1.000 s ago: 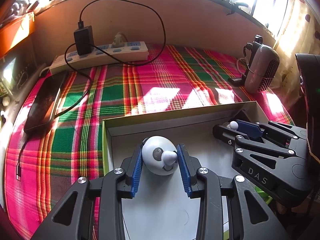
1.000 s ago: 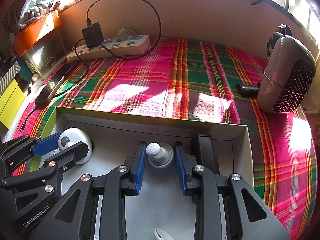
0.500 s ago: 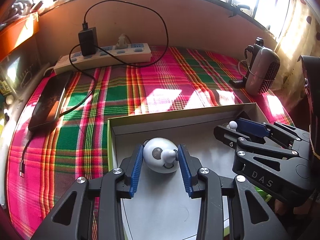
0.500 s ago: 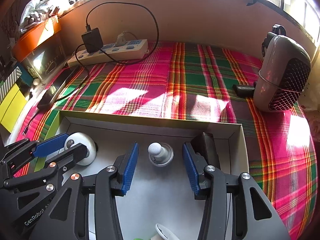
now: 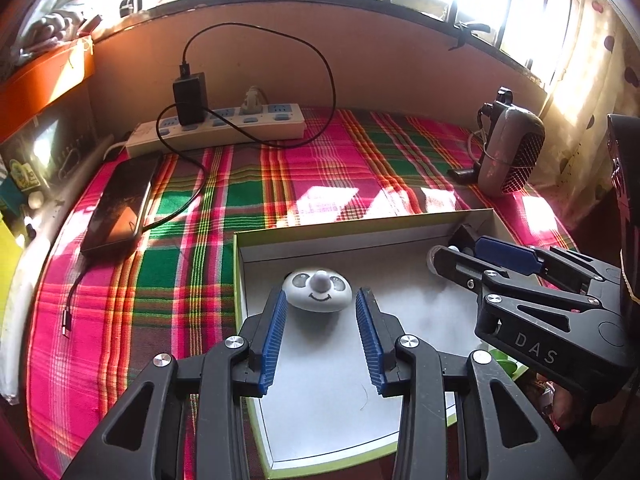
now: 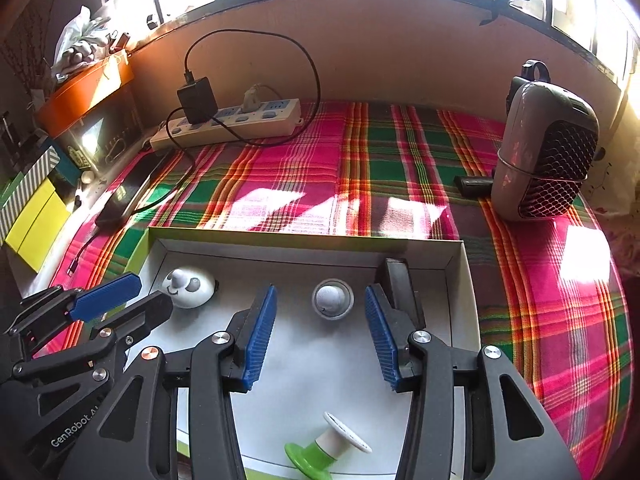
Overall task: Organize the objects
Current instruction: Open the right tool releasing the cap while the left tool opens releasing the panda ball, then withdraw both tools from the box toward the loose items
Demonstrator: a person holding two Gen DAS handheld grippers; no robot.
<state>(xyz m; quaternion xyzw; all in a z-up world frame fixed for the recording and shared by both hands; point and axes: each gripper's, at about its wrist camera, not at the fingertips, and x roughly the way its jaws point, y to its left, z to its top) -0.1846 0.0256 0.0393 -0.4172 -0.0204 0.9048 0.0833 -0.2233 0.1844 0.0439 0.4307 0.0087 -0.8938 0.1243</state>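
Right wrist view: nearest, a green-and-white spool (image 6: 326,446) lies by the box's (image 6: 460,280) near edge. The right gripper (image 6: 322,334) has just been opening, now empty, the white knob (image 6: 333,299) released near the far wall. The left gripper (image 5: 320,332) is spread too, freeing the panda-face toy (image 5: 318,290) it clasped earlier. Both seem stowed; beyond, a phone (image 5: 120,204) and heater (image 6: 548,148) remain on the plaid counter (image 6: 400,160).

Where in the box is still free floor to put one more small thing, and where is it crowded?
Free: the box floor between the panda toy and the white knob, and the middle, short of the green spool. Crowded: the right wall, with knob and black block close together.
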